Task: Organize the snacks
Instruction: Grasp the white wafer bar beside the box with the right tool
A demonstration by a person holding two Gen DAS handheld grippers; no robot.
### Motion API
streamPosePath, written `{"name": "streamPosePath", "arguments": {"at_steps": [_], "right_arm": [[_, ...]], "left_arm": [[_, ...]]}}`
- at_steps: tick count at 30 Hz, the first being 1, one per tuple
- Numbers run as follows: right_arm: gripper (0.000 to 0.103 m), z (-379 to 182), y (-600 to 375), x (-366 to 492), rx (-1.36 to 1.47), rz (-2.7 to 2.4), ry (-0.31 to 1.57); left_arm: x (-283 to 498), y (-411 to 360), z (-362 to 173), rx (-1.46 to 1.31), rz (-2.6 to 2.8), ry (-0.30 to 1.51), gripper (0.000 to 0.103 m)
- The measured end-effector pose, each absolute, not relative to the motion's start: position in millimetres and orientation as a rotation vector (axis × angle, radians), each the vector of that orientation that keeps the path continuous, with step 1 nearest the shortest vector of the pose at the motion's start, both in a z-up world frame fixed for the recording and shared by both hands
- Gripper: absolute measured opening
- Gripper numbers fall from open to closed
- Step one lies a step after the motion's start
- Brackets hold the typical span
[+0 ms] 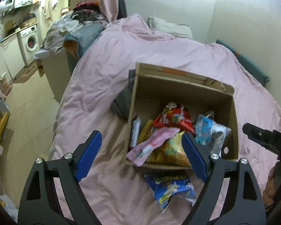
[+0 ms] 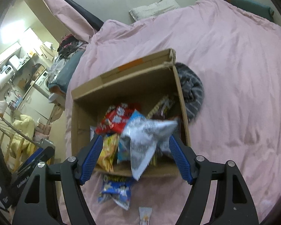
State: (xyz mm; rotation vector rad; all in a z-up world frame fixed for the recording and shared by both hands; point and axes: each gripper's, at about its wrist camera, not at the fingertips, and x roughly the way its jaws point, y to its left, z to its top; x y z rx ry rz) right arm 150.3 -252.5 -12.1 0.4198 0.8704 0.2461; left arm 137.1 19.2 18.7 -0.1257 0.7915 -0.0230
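Observation:
An open cardboard box (image 1: 232,112) (image 2: 80,116) stands on the pink bedcover, holding several snack bags: a red bag (image 1: 176,118) (image 2: 118,118), a pink pouch (image 1: 155,144), a yellow bag (image 1: 174,150) (image 2: 107,150) and a silver-blue bag (image 1: 211,131) (image 2: 146,138). A blue bag (image 1: 172,189) (image 2: 116,191) lies on the cover before the box. My left gripper (image 1: 141,133) (image 2: 28,165) hovers open over the box's near left corner. My right gripper (image 2: 135,136) (image 1: 260,136) stands open above the box. The blurred silver-blue bag shows between its fingers, unpressed.
A grey striped cloth (image 2: 193,91) (image 1: 121,103) lies against the box. A small pale packet (image 2: 145,215) rests on the cover nearest me. A pillow (image 2: 153,9) sits at the bed's head. The bed edge drops to the floor (image 1: 31,116) on the left, near a clothes pile (image 1: 73,26).

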Motion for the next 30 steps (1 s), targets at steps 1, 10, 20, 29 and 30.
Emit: {"name": "streamPosePath", "arguments": {"at_steps": [1,10,20,29,30], "right_arm": [[0.076,-13.1,-252.7,146.3,0.421,0.245,0.875],[0.076,-35.4,-253.8,108.8,0.459,0.255,0.97],[0.076,-135.4,-191.2,105.5,0.414,0.368,1.432],[0.052,-166.8,-149.8,84.7,0.092,0.297,1.499],[0.044,-166.5,-150.7,83.3,0.082,0.293,1.493]], "left_arm": [[134.3,21.9,16.8,-0.133,-0.011,0.799,0.085],[119.9,36.1,1.2,-0.221,-0.004,0.881,0.094],[112.1,30.0,-19.7,-0.225,-0.023,0.982,0.094],[116.7,18.5,-36.1,-0.235,-0.052,1.057,0.094],[118.2,14.6,-39.2,-0.231,-0.056,1.067,0.094]]}}
